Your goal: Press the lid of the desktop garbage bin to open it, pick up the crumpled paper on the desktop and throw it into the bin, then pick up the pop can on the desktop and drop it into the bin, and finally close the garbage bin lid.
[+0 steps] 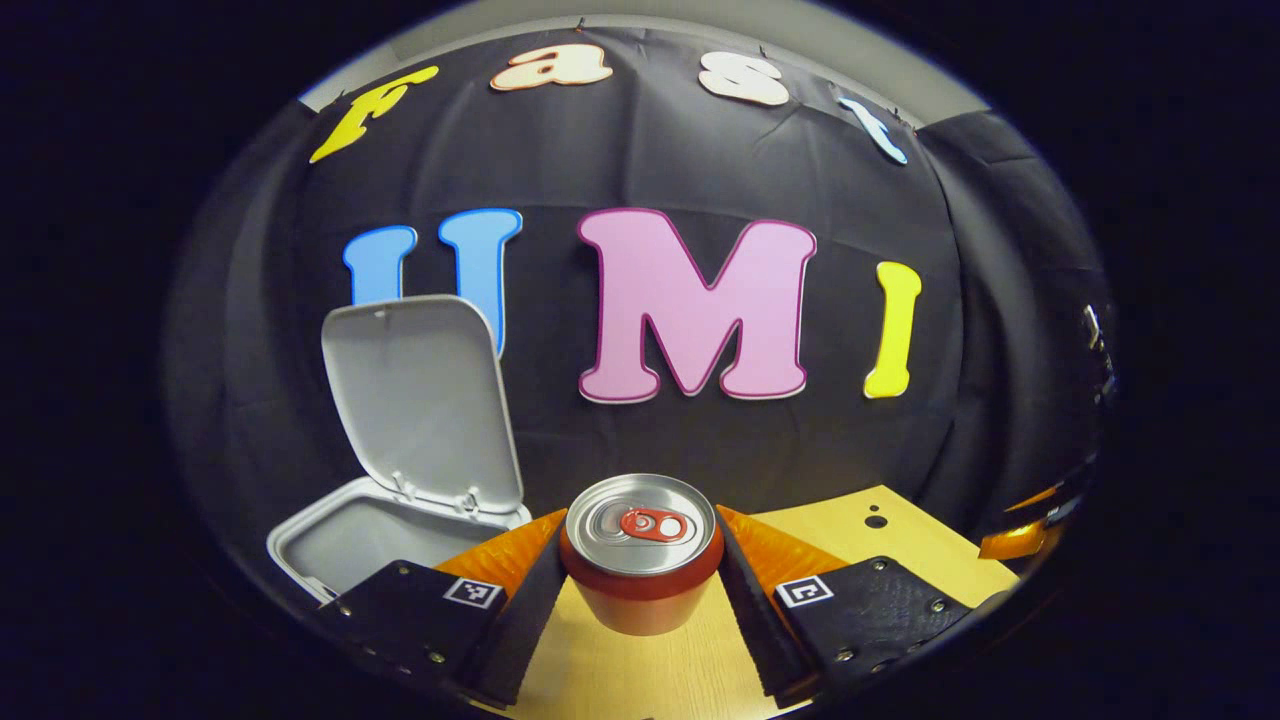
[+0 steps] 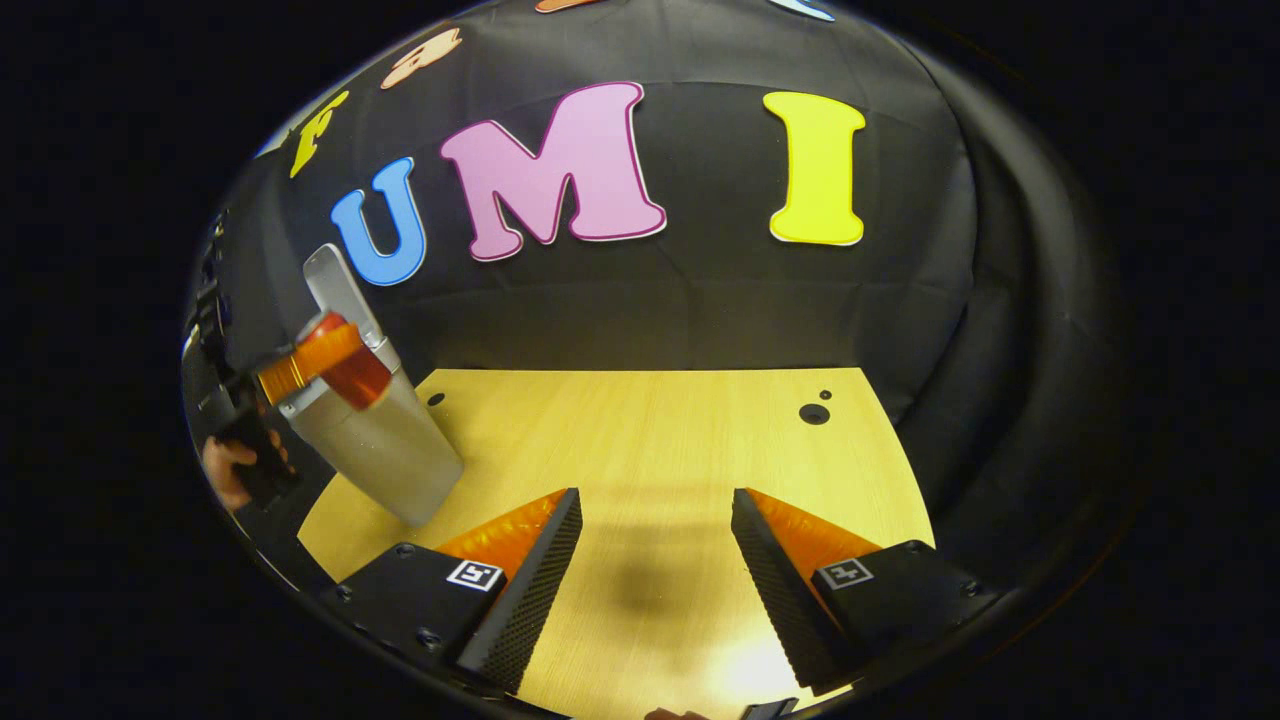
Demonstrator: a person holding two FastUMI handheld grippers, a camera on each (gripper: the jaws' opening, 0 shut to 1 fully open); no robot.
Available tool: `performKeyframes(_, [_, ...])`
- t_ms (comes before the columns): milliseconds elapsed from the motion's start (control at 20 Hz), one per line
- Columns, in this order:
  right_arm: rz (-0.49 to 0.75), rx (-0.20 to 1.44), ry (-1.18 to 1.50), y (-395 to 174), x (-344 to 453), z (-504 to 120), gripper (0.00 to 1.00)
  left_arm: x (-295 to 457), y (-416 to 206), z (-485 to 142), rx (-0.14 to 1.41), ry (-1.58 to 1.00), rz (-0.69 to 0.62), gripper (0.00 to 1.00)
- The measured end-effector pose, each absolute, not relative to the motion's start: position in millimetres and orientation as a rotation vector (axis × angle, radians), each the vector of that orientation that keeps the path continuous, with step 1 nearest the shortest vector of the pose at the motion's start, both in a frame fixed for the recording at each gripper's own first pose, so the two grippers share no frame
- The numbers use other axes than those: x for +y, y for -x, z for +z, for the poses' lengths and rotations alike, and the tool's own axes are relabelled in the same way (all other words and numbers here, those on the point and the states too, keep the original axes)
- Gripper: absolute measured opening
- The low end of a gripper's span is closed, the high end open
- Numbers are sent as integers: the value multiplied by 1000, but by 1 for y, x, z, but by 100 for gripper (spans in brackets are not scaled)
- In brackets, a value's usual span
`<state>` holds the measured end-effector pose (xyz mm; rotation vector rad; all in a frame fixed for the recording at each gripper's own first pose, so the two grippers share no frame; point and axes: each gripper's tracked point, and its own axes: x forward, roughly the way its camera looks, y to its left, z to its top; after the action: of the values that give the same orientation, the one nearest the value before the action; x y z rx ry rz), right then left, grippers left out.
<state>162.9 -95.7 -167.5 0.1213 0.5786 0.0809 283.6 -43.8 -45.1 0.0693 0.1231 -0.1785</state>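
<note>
We hold the red metal pop can with a shiny silver top (image 1: 641,555) in our left gripper (image 1: 640,580). Both fingers press on its sides, one on each side, so the can is clamped tight and stands upright between them. Its red pull tab faces up at us. The can is up in the air, above the light wooden bench (image 1: 640,670).

Just ahead and to the left of this gripper sits the grey plastic garbage bin (image 1: 345,545). Its flat grey lid (image 1: 420,400) stands up, wide open, and we can see into the bin from above. We cannot tell what lies inside.

Our right gripper (image 2: 655,560) hangs over the bare bench with its fingers spread apart and nothing between them. A soft dark shadow lies on the wood just in front of it.

Far off to the left of the right gripper we see the bin again, tall and grey. The other gripper holds the red can over the bin's top there, and a hand (image 2: 228,470) grips its handle.
</note>
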Motion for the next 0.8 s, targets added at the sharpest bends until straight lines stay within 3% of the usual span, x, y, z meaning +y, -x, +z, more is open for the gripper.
performKeyframes(300, [109, 558, -114, -151, -75, -160, 97, 59, -284, -1, 56, -143, -43, 84])
performKeyframes(800, [93, 567, -108, -129, -76, -160, 97, 125, -299, -63, 191, -103, 32, 84])
